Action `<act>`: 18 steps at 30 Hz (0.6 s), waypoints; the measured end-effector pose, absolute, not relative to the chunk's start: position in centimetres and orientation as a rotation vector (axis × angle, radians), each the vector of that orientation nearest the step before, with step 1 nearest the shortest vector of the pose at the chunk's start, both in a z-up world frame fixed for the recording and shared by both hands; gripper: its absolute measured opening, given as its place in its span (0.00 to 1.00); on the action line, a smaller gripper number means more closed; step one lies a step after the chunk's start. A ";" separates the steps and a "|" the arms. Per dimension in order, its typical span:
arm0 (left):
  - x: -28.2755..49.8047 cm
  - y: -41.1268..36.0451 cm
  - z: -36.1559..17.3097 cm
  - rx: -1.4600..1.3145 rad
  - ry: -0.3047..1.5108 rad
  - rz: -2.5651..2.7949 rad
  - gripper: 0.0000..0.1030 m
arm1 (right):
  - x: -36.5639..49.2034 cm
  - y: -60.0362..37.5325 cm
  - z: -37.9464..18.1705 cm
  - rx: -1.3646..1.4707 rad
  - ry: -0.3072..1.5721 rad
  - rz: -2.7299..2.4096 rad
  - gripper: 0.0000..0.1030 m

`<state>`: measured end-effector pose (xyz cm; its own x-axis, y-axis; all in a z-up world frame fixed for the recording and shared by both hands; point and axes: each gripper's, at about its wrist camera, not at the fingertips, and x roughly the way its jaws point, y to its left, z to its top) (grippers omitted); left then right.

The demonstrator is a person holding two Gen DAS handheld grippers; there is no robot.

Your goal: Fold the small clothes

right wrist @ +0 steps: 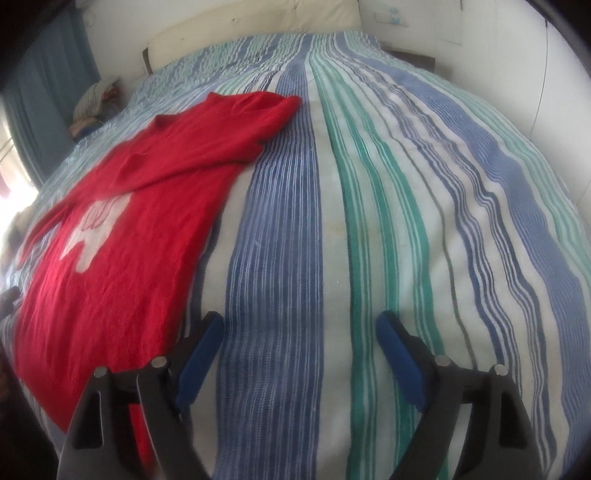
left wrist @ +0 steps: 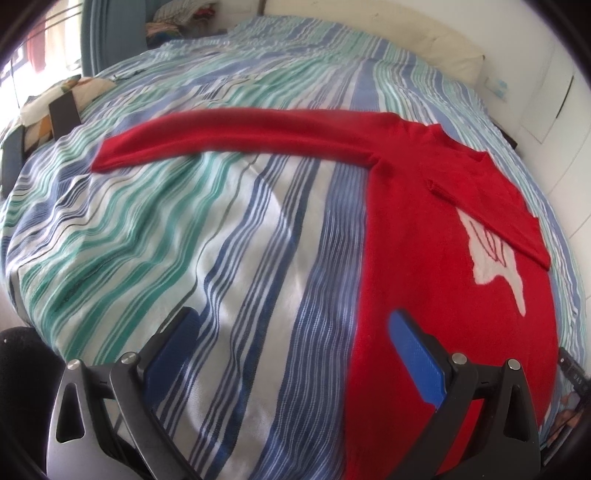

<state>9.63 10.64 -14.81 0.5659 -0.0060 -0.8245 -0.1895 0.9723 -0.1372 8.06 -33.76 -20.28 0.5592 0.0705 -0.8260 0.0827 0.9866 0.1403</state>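
Observation:
A red sweater with a white figure on its front lies flat on the striped bedspread. One long sleeve stretches out to the left; the other sleeve is folded across the chest. My left gripper is open and empty, its right finger over the sweater's lower edge. In the right wrist view the sweater lies at the left. My right gripper is open and empty over the bedspread, beside the sweater's hem.
A dark phone-like slab and a patterned cushion lie at the bed's far left. A cream headboard and white walls bound the bed. A cloth pile sits at the bed's corner by a blue curtain.

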 end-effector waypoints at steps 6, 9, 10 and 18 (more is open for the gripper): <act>9.7 10.4 -15.0 -0.212 0.971 0.103 0.99 | 7.5 -33.1 -21.1 0.121 0.940 0.016 0.90; 9.7 10.2 -15.0 -0.205 0.975 0.103 0.99 | 7.3 -32.6 -21.4 0.091 0.920 0.008 0.92; 9.7 10.2 -15.0 -0.205 0.975 0.104 0.99 | 7.3 -32.5 -21.4 0.088 0.916 0.008 0.93; 9.6 10.0 -15.2 -0.200 0.980 0.105 0.99 | 7.1 -32.5 -21.6 0.086 0.904 0.011 0.94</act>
<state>9.62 10.03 -15.19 0.5539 -0.0020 -0.8326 -0.1780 0.9766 -0.1207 7.08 -32.53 -21.59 0.6190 0.0455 -0.7841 0.0267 0.9965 0.0790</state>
